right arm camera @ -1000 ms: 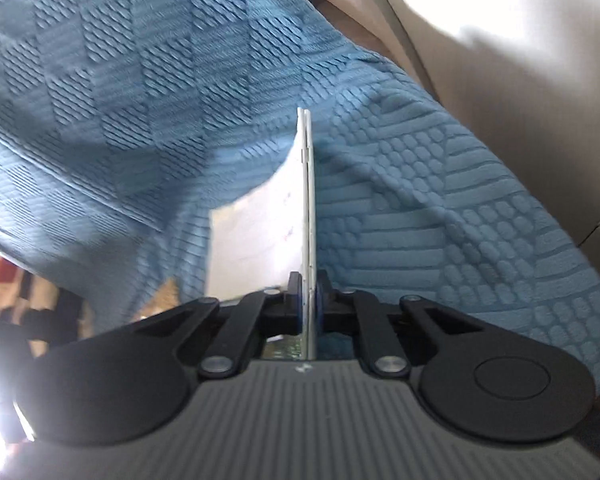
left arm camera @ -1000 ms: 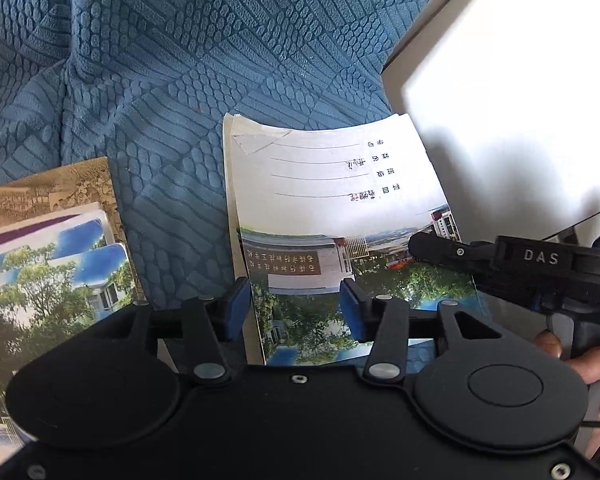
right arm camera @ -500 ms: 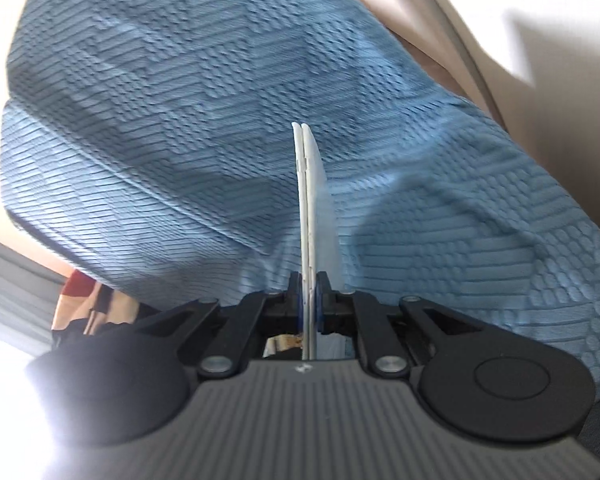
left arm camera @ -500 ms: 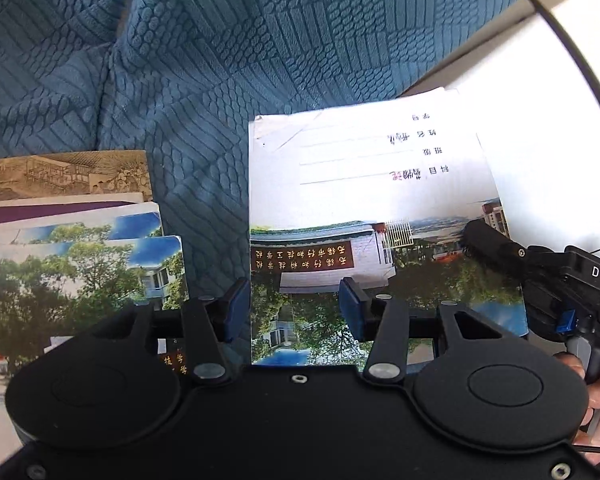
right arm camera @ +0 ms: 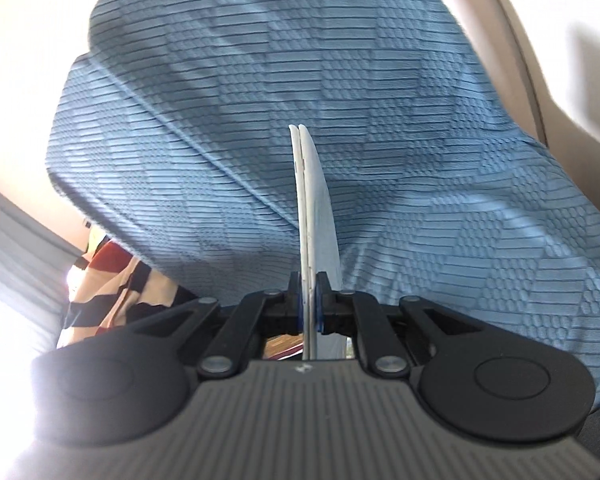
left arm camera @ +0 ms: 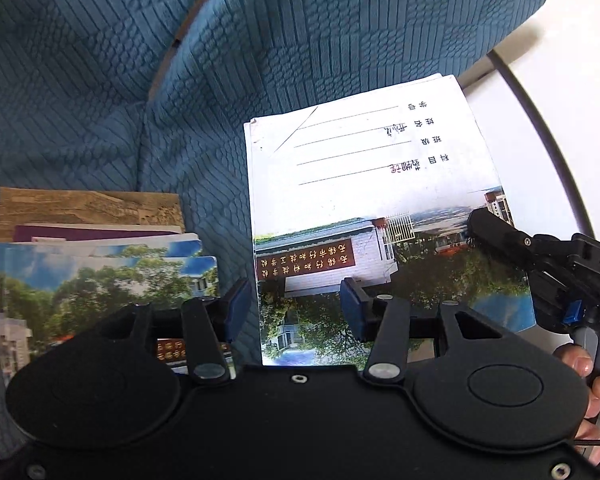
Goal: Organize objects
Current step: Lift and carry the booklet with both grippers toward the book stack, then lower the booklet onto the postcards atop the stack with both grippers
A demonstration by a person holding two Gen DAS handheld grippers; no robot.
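Note:
A white notebook (left arm camera: 364, 184) with a school photo and Chinese writing on its cover is held above the blue sofa. My right gripper (right arm camera: 308, 304) is shut on its edge; the notebook (right arm camera: 314, 208) shows edge-on between the blue pads. In the left wrist view the right gripper (left arm camera: 496, 236) grips the notebook's right side. My left gripper (left arm camera: 292, 312) is open and empty, its fingers spread just below the notebook's lower left part. A stack of similar notebooks (left arm camera: 100, 264) lies on the sofa at the left.
The textured blue sofa cover (left arm camera: 300, 32) fills the background, with a seam between cushions (left arm camera: 172, 64). A white surface (left arm camera: 560, 92) with a dark cable lies at the right. A striped cloth (right arm camera: 112, 280) shows at the left in the right wrist view.
The right gripper has lifted the notebook off the sofa and carried it up and right. The left gripper has followed, staying open; the stack at the left shows more fully.

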